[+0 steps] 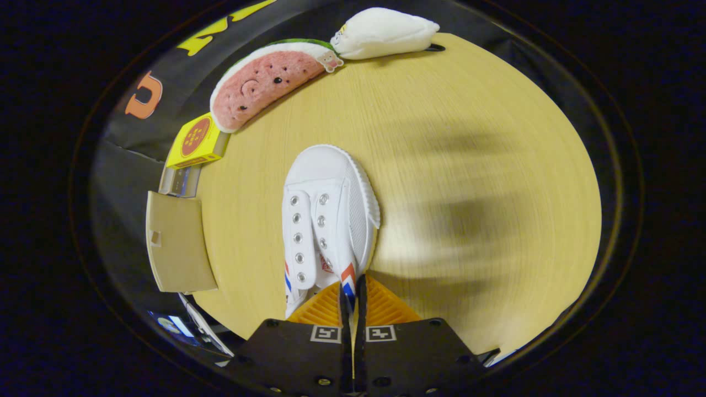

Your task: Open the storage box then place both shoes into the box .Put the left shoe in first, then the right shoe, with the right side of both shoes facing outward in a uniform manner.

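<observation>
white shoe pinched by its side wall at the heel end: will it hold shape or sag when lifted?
The gripper jaws look closed on the white shoe's thin side wall. The lace-less upper will probably flex. With the toe projecting well beyond the jaws, it may droop or swing. It looks light for its size.

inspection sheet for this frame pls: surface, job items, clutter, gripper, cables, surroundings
Surface: wooden table, shadows across it.
Job's things: white shoe, toe pointing away, heel end between the fingers; tan box panel at the table's edge beside it.
Clutter: watermelon plush, white plush, yellow carton, all along the far edge.
Gripper: gripper shut on the shoe's heel edge.
Cables: nothing seen.
Surroundings: black cloth booth wall.
</observation>
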The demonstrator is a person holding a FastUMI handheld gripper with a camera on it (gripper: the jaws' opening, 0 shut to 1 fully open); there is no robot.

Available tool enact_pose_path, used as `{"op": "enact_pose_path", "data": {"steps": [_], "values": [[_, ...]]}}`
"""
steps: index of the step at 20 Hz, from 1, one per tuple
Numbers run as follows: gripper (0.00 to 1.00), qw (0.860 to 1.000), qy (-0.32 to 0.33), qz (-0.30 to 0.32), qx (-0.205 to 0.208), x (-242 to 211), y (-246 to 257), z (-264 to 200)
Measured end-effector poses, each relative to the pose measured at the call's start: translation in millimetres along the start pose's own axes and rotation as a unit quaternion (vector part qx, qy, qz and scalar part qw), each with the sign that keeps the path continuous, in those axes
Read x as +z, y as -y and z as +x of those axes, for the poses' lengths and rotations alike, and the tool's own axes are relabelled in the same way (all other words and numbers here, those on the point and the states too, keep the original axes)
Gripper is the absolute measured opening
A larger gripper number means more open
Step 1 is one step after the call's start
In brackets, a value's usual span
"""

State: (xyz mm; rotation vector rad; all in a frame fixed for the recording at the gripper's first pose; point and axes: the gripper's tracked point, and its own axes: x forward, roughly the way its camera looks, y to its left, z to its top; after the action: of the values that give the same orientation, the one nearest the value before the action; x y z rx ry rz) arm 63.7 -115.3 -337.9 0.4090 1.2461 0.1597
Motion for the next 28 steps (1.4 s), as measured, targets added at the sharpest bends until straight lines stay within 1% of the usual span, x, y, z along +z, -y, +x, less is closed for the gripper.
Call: {"op": "enact_pose_path", "data": {"steps": [3,6,8,11,16,22,26,28], "values": [[0.01,0.999,0.013,-0.018,0.024,-2,-18,-23],[0.01,0.998,0.023,-0.02,0.051,2,-53,-52],[0.01,0.996,0.037,-0.038,0.067,8,-86,-74],[0.01,0.994,0.044,-0.07,0.077,13,-138,-103],[0.01,0.988,0.042,-0.124,0.087,17,-233,-122],[0.01,0.974,0.032,-0.206,0.085,1,-348,-109],[0.01,0.972,0.013,-0.218,0.082,-16,-417,-74],[0.01,0.973,0.012,-0.219,0.071,-23,-436,-48]]}}
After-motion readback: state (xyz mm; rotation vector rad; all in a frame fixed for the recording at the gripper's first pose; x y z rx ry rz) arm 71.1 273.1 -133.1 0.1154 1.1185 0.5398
